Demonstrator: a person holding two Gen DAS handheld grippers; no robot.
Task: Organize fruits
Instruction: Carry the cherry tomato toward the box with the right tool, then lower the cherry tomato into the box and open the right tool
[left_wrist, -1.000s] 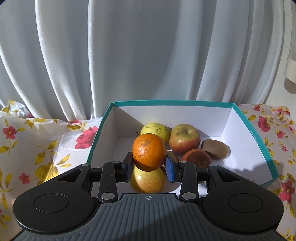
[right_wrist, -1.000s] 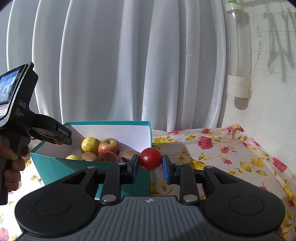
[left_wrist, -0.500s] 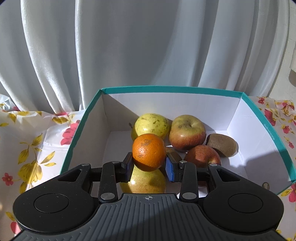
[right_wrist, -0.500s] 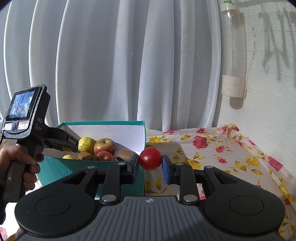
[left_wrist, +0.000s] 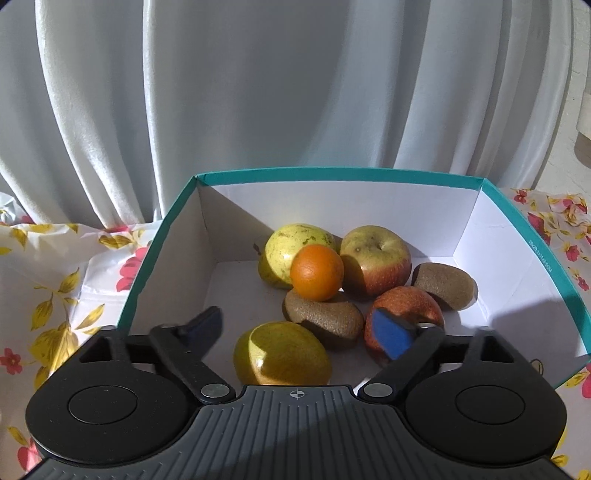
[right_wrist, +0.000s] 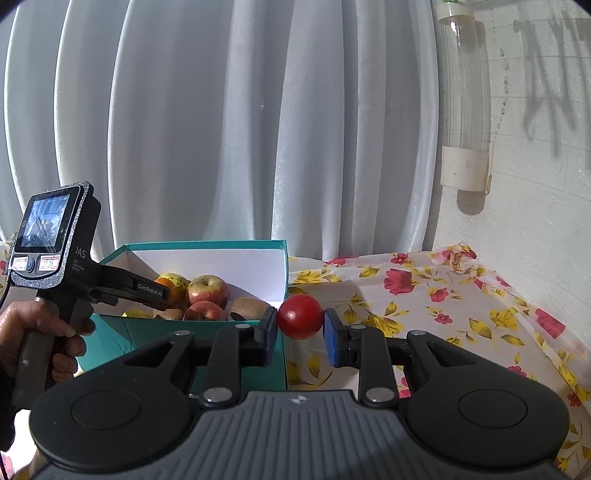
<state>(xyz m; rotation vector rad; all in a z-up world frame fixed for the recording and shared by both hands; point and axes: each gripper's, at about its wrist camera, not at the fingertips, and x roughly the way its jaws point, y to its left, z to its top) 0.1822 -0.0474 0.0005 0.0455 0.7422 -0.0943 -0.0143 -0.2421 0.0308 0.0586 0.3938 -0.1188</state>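
From the left wrist view, the left hand-held gripper hangs over the near edge of the teal box with its jaws spread wide and nothing between them. The orange sits beyond the fingertips in the middle of the box, perched on a kiwi and leaning against the yellow-green pear and the far apple. It looks like a just-released fruit, dropped where the pile offers a hollow. A red apple lies close to the right blue pad, a second kiwi lies to the far right, and a yellow fruit, perhaps a pear or mango, lies nearest the camera. The left part of the box floor is bare, so there is room for more. The box stands on a table under a floral cloth, with a white curtain behind.

From the right wrist view, the right hand-held gripper is clamped on a small red fruit, probably a tomato, held up outside the box beside its near right corner. It seems to be waiting its turn, since the left hand-held gripper reaches over the fruit pile and blocks the way in. The box's right wall also stands between the red fruit and the pile, so it would have to go over the rim. A clear tube is fixed to the wall on the right, well apart.
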